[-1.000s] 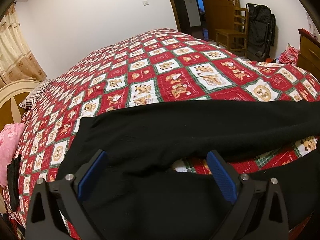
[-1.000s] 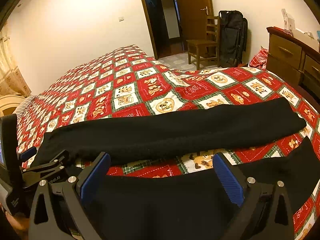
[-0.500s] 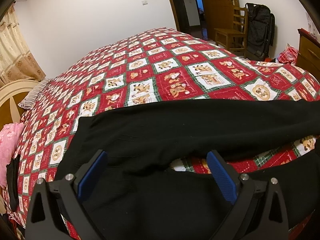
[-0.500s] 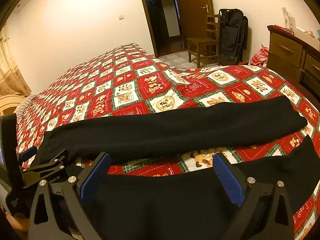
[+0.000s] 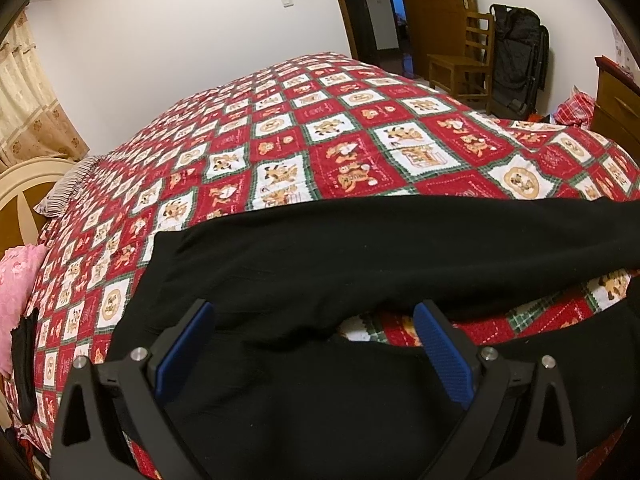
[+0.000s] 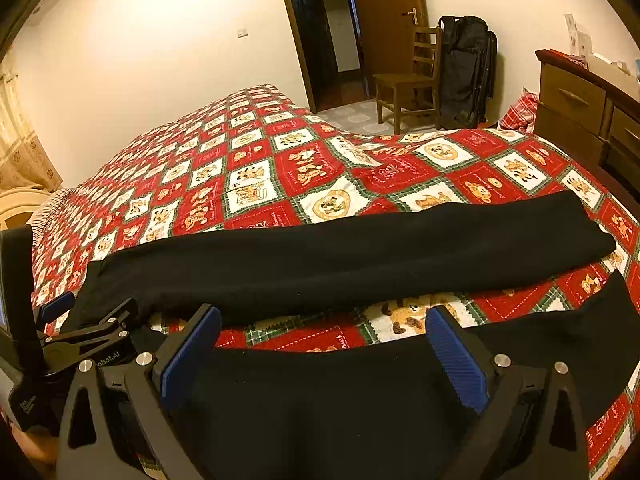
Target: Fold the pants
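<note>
A: Change over the last second?
B: Almost none. Pants (image 6: 340,264) lie unmoved on the bed (image 6: 280,168), legs apart. Left tool (image 5: 314,344) and right tool (image 6: 324,344) stay wide, empty. Fold not begun.

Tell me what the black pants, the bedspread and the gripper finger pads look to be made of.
Black pants: soft matte knit or fleece, probably; no sheen, soft rounded folds, faint lint specks.
Bedspread: printed woven cotton, likely; flat finish, red and white bear squares with green plaid borders.
Pads on the right gripper's fingers: blue ribbed rubber or plastic, fine grooves visible; the left gripper's look alike.
</note>
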